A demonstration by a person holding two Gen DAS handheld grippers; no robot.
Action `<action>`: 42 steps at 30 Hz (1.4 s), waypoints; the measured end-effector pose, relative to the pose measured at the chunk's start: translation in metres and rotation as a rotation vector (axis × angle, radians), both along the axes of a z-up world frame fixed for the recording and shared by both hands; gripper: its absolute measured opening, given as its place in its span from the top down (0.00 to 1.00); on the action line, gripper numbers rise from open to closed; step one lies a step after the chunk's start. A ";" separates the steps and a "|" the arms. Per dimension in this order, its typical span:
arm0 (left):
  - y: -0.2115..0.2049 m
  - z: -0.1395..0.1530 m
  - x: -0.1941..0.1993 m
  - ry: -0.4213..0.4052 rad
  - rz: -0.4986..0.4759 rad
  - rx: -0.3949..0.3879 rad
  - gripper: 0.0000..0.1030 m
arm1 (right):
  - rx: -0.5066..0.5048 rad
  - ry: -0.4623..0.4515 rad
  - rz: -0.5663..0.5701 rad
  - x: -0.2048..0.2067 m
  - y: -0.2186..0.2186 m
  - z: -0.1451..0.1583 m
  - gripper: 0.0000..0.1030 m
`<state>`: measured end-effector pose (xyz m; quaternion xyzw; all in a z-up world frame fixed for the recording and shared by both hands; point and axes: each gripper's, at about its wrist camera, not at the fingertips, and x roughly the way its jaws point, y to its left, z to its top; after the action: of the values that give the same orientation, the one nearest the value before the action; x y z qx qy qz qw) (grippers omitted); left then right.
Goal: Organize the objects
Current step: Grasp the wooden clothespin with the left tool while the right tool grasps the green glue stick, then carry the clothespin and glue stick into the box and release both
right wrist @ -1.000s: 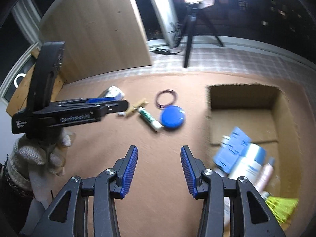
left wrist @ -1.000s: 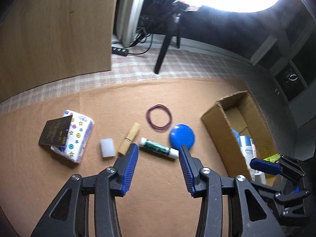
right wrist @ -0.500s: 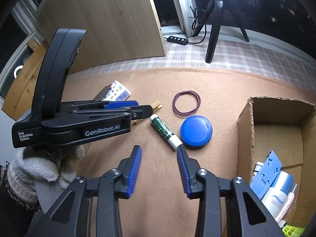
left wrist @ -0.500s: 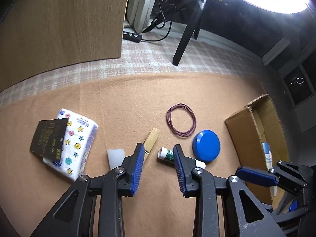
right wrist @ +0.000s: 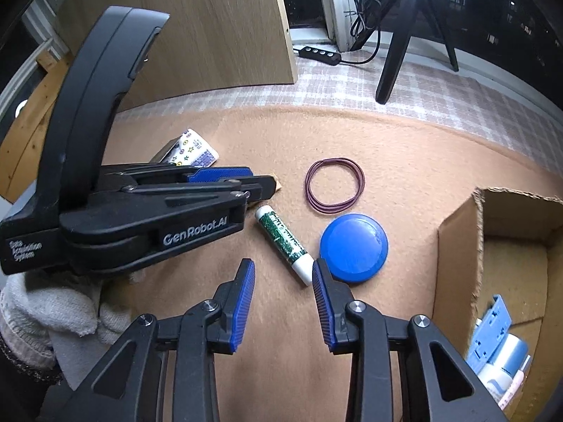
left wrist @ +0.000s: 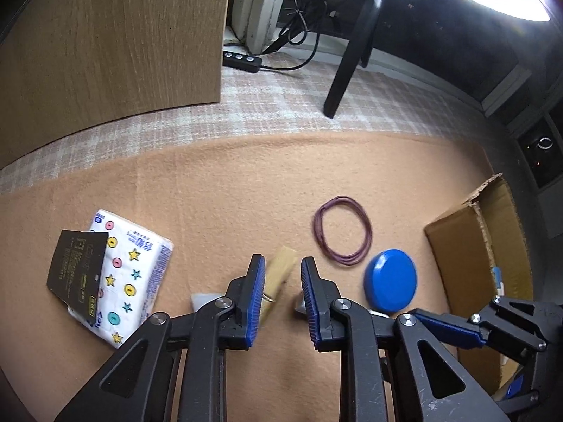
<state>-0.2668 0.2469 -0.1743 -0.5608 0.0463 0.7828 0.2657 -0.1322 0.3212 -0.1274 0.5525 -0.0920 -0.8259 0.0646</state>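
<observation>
Two grippers point steeply down at a tan felt mat (left wrist: 218, 190) strewn with small objects. The left gripper (left wrist: 280, 274) has just been closing; its blue fingers (left wrist: 256, 292) stand narrowly apart, and a wooden clothespin (left wrist: 279, 272) lies on the mat in the gap, nearer the left finger, with no clear pinch visible. The right gripper (right wrist: 283, 281) has also been narrowing; its fingers (right wrist: 242, 299) remain parted over bare felt, with the white cap end of a green-labelled tube (right wrist: 283, 241) just beside the right fingertip and nothing between them.

Hidden parts: in the left wrist view the fingers cover most of the tube and of a pale translucent block (left wrist: 206, 299); whether the clothespin touches either pad cannot be told. A gloved hand (right wrist: 45, 302) holding the left gripper is cut off at the frame edge.

A blue round lid (right wrist: 353, 246) lies just right of the tube, a purple rubber band loop (right wrist: 334, 184) beyond it, and an open cardboard box (right wrist: 457, 256) at right. A star-patterned tissue pack (left wrist: 137, 274) lies at left under a black card (left wrist: 75, 270).
</observation>
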 end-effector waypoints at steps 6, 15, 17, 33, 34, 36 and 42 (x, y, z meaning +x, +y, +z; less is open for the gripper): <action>-0.003 -0.004 0.005 -0.001 -0.021 -0.008 0.81 | 0.011 -0.017 0.018 -0.011 -0.008 -0.010 0.73; -0.027 -0.005 0.013 -0.021 -0.014 0.012 0.82 | 0.043 -0.016 0.033 -0.021 -0.013 -0.018 0.75; -0.033 -0.004 0.018 -0.026 -0.014 0.014 0.82 | 0.053 -0.032 0.047 -0.024 -0.016 -0.023 0.75; -0.066 -0.007 0.061 -0.016 -0.033 -0.015 0.79 | 0.051 -0.061 0.026 -0.002 -0.018 -0.031 0.86; -0.067 -0.007 0.063 -0.010 -0.037 -0.022 0.79 | 0.044 -0.061 0.019 0.000 -0.017 -0.030 0.86; -0.067 -0.007 0.069 0.001 -0.041 -0.039 0.82 | 0.029 -0.060 0.006 0.005 -0.014 -0.028 0.86; -0.066 -0.001 0.073 -0.011 -0.026 -0.014 0.82 | -0.030 -0.012 -0.042 0.027 0.000 -0.008 0.86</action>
<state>-0.1937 0.1813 -0.1750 -0.5664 0.0577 0.7757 0.2722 -0.1055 0.3211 -0.1350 0.5543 -0.1161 -0.8224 0.0550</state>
